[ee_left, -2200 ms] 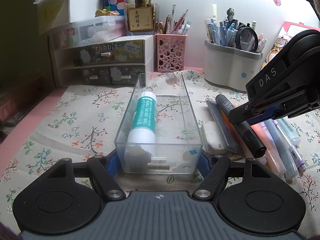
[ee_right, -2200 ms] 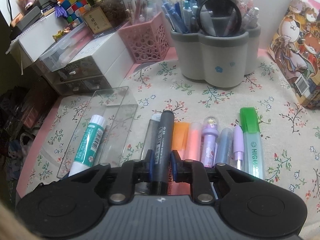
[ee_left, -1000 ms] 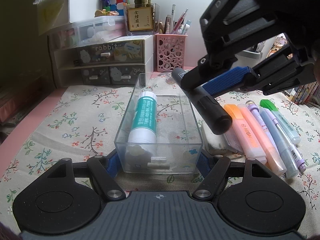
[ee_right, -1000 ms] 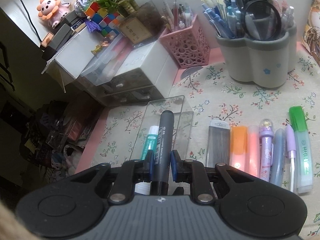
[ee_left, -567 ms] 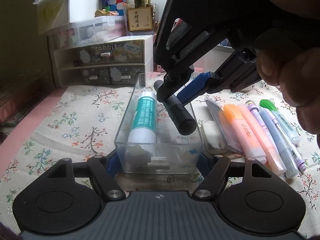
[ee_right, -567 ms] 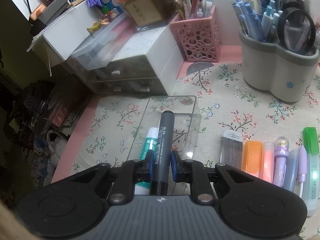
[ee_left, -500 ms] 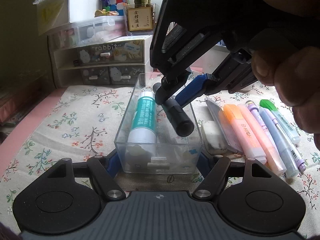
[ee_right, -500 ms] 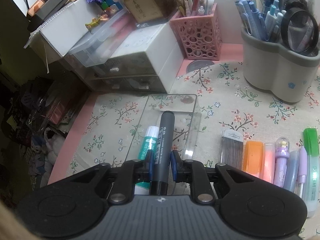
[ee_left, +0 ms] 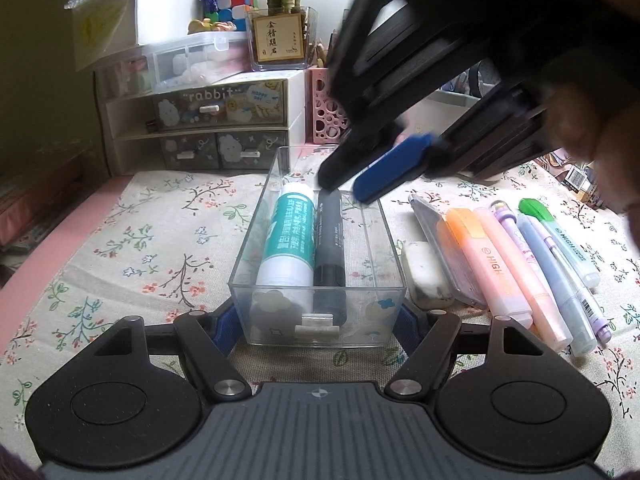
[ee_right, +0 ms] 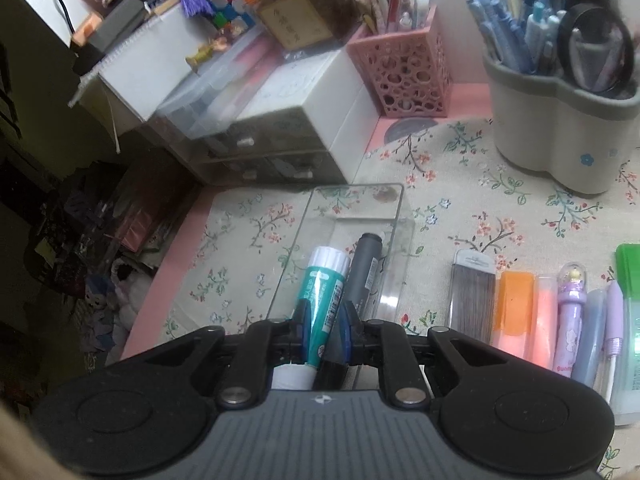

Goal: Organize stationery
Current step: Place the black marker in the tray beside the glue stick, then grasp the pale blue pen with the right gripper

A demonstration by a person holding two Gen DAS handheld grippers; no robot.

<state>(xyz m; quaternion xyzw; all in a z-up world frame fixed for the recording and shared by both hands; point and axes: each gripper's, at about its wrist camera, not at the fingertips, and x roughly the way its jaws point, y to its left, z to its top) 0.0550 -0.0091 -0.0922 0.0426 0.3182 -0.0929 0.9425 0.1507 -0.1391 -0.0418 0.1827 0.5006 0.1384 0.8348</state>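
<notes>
At 6 o'clock in the left wrist view, the left gripper (ee_left: 316,320) clamps the near end of the clear tray (ee_left: 376,312), steadying it. Inside lie the glue stick (ee_left: 290,240) and, touching it at its 3 o'clock side, the black marker (ee_left: 330,240), now laid flat. At 12 o'clock the right gripper (ee_left: 343,190) sits at the marker's far end, jaws nearly together and closing; I cannot tell whether they pinch it. Placing looks nearly done. Next comes lifting clear, then fetching from the highlighters (ee_left: 504,272) at 3 o'clock.

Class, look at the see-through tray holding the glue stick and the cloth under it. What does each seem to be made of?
Clear rectangular tray: likely hard glossy plastic, since contents and cloth show through its walls. Floral tablecloth: seemingly matte woven fabric with a printed flower pattern.
</notes>
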